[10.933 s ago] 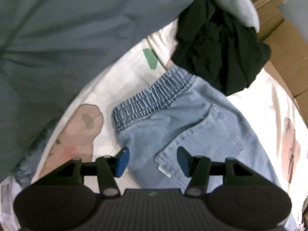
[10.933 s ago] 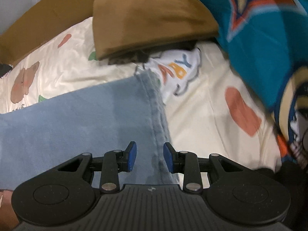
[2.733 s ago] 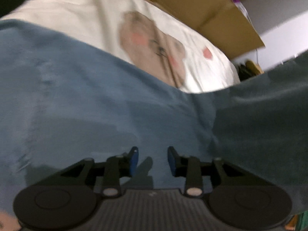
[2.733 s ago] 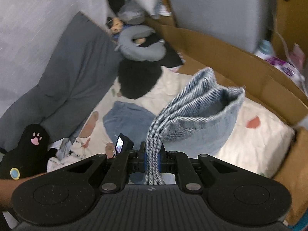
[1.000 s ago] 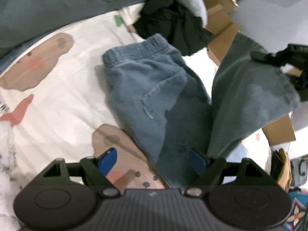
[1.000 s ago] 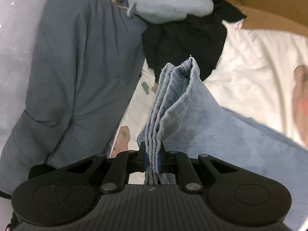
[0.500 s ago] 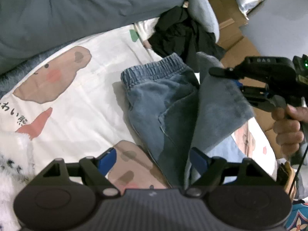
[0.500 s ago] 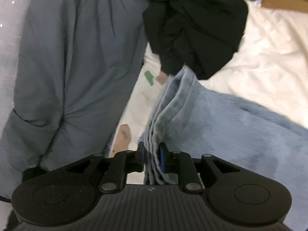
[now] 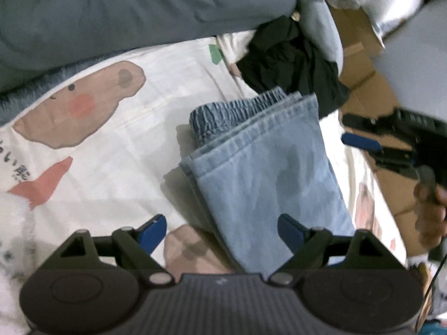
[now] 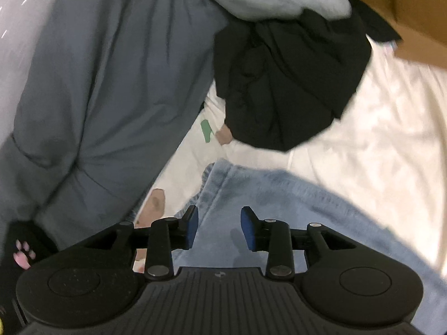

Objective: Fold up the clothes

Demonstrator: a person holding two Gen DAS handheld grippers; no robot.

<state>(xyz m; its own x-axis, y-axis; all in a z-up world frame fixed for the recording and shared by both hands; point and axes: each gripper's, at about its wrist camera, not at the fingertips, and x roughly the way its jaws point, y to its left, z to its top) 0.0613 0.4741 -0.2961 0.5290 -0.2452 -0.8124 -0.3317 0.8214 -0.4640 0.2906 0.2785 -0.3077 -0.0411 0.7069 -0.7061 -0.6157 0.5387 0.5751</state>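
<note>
Only a few dark Japanese characters (image 9: 17,164) can be made out, printed on the white bedsheet (image 9: 117,150) at the left edge of the left wrist view, beside a pink patch; they are cut off and blurred; nothing readable shows in the right wrist view.

A crumpled black garment (image 10: 290,83) lies on the bear-print bedsheet (image 9: 97,139), beside a grey cushion (image 10: 97,83) and cardboard boxes (image 9: 360,64).
</note>
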